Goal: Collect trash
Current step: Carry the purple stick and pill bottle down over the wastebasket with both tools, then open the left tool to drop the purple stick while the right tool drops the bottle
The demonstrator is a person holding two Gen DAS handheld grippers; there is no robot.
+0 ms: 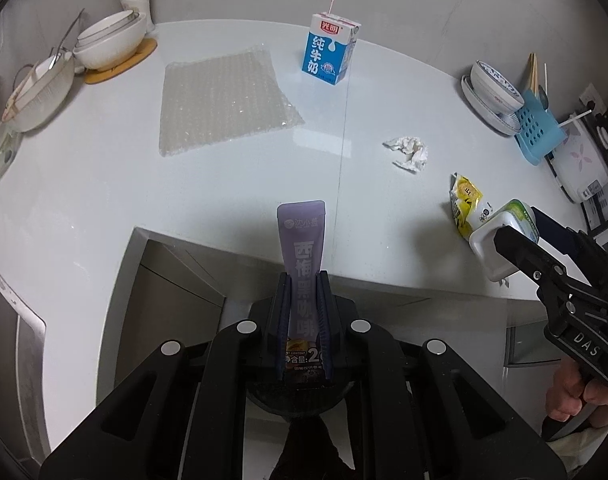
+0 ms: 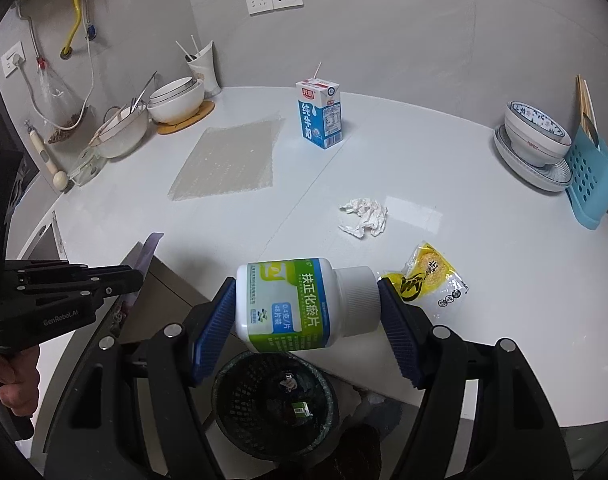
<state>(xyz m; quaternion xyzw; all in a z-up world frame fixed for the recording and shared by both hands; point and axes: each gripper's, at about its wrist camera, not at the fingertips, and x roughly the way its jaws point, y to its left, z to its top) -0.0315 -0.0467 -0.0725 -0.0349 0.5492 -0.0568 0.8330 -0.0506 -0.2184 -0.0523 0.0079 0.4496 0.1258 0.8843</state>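
Observation:
My left gripper (image 1: 304, 280) is shut on a purple sachet (image 1: 303, 240), held upright past the counter's front edge; it also shows in the right wrist view (image 2: 116, 280). My right gripper (image 2: 306, 312) is shut on a white pill bottle (image 2: 300, 304) with a green label, held sideways above a black mesh trash bin (image 2: 274, 400) that holds a few scraps. On the white counter (image 1: 104, 184) lie a crumpled tissue (image 2: 363, 217), a yellow snack wrapper (image 2: 428, 274), a sheet of bubble wrap (image 1: 224, 100) and a blue milk carton (image 1: 329, 50) with a straw.
Stacked white bowls (image 1: 110, 40) on a wooden coaster and a strainer (image 1: 40, 92) stand at the back left. A patterned bowl on plates (image 2: 536, 140) and a blue utensil rack (image 2: 592, 184) stand at the right. A steel cabinet (image 1: 172, 292) is below the counter's notch.

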